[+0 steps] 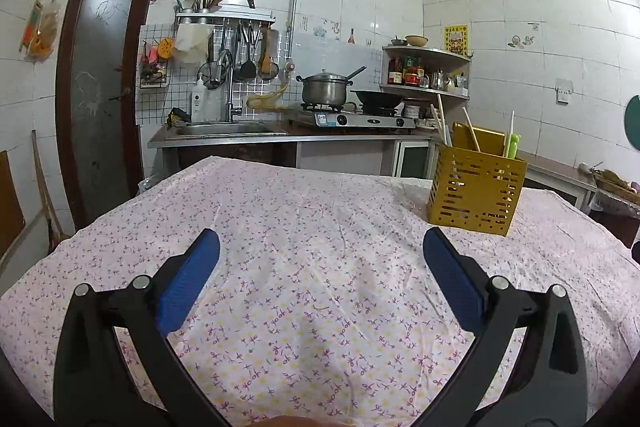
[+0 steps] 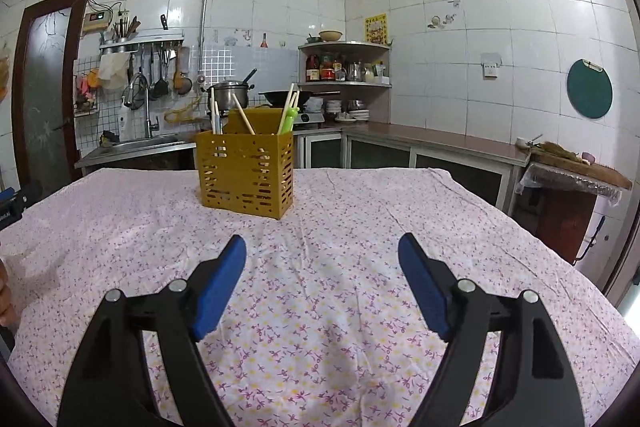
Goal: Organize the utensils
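Seemingly the sorting is finished or not yet begun: no loose utensil shows on the floral-clothed desk [image 2: 320, 307]. One yellow slotted plastic utensil holder [image 2: 246, 173] stands at its far middle, holding about four pale chopsticks [image 2: 244, 119] and one green-handled piece [image 2: 289, 117]. Left hand-held gripper [image 1: 320, 243] and right hand-held gripper [image 2: 322, 247] both hover released, empty. Next calls for locating a utensil.

light: bright, even | shadows: soft | focus: sharp | edges: fisheye bending, dark corners
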The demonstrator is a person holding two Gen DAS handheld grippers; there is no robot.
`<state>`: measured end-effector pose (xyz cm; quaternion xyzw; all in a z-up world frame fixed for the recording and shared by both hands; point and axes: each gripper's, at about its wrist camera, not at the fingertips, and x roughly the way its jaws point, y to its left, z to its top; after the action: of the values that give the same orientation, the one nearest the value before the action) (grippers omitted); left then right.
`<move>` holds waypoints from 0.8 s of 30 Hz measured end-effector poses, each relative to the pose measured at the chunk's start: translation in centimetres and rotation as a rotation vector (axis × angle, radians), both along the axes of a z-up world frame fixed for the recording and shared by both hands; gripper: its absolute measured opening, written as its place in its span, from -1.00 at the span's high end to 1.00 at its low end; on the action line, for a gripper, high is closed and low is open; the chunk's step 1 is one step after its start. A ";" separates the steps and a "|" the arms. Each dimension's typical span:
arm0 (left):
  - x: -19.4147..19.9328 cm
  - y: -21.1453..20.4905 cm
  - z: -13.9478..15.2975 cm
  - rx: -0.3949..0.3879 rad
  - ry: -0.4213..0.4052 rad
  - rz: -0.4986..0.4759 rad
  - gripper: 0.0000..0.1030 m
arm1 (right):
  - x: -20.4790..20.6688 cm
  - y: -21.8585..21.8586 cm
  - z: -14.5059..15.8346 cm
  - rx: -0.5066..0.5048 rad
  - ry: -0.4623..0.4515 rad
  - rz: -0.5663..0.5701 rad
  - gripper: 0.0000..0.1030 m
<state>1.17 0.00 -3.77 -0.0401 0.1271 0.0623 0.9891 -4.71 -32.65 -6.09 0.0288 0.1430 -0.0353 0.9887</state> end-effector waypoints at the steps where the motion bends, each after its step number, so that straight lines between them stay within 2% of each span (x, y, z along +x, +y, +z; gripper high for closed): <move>1: 0.1 0.0 0.0 0.001 0.000 -0.001 -0.91 | 0.0 0.0 0.0 0.002 0.001 0.000 -0.50; 24: 0.4 0.0 -0.3 0.021 0.002 -0.005 -0.91 | -0.2 -0.1 -0.1 0.004 0.002 0.002 -0.53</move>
<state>1.58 -0.04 -4.11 -0.0293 0.1274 0.0614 0.9895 -4.90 -32.76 -6.22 0.0308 0.1441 -0.0340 0.9885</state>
